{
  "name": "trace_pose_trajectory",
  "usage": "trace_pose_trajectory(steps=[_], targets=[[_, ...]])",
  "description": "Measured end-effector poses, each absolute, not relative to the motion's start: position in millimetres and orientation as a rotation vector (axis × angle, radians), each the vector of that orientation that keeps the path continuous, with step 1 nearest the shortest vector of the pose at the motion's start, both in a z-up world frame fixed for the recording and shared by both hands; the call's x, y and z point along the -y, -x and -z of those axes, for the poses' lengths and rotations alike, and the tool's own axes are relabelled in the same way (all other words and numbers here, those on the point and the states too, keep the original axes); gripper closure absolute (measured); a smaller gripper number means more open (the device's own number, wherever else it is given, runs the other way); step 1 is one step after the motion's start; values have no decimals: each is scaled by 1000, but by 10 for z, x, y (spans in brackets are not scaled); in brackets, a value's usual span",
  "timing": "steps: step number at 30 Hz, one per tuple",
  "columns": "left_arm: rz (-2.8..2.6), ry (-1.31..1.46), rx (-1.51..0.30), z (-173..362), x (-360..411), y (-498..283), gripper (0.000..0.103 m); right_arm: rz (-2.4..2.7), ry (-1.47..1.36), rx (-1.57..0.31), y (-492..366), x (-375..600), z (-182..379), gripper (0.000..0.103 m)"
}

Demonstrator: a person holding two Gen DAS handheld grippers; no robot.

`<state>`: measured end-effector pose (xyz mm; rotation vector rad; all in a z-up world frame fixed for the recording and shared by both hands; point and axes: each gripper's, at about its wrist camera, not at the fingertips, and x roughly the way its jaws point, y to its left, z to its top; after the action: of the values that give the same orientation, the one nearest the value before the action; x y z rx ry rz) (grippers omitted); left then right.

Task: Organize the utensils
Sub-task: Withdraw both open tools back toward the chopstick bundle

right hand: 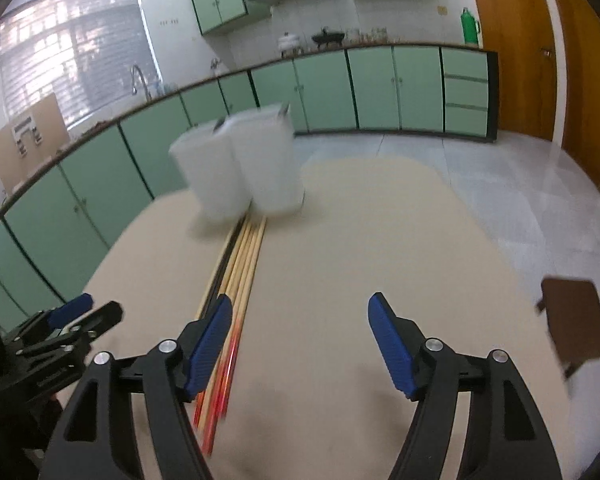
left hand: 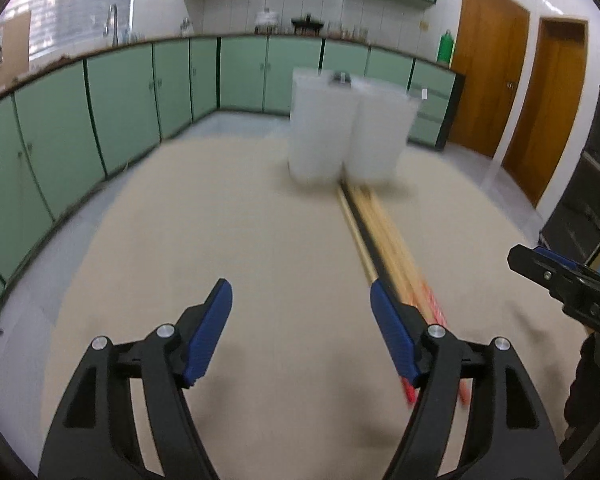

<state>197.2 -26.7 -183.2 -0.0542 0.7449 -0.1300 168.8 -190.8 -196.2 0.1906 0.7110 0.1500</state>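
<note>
A bundle of wooden chopsticks with red ends lies lengthwise on the beige table. It runs up to two white translucent containers standing side by side at the far end. My left gripper is open above the table with nothing between its pads, and the bundle passes under its right finger. In the right wrist view the chopsticks pass under the left finger of my right gripper, which is open too and holds nothing. The containers look blurred there.
Green cabinets line the room behind the table. A brown seat stands off the table's right edge, and a black unit stands at the far right. Wooden doors are at the back right.
</note>
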Motion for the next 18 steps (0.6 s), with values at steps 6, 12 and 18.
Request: trace_pose_trajectory(steps=[6,12,18], targets=[[129,48,-848,2059,280,-1849,33,-169,-130,-792,-1492,1711,2195,41],[113,14,-883,2159,355,-1763,30,-176,-82,-853,-1398,1643,2345,42],[99,21,-896,2149,333,-1748,28,-198,-6,-872,-1411,1478,2374,42]])
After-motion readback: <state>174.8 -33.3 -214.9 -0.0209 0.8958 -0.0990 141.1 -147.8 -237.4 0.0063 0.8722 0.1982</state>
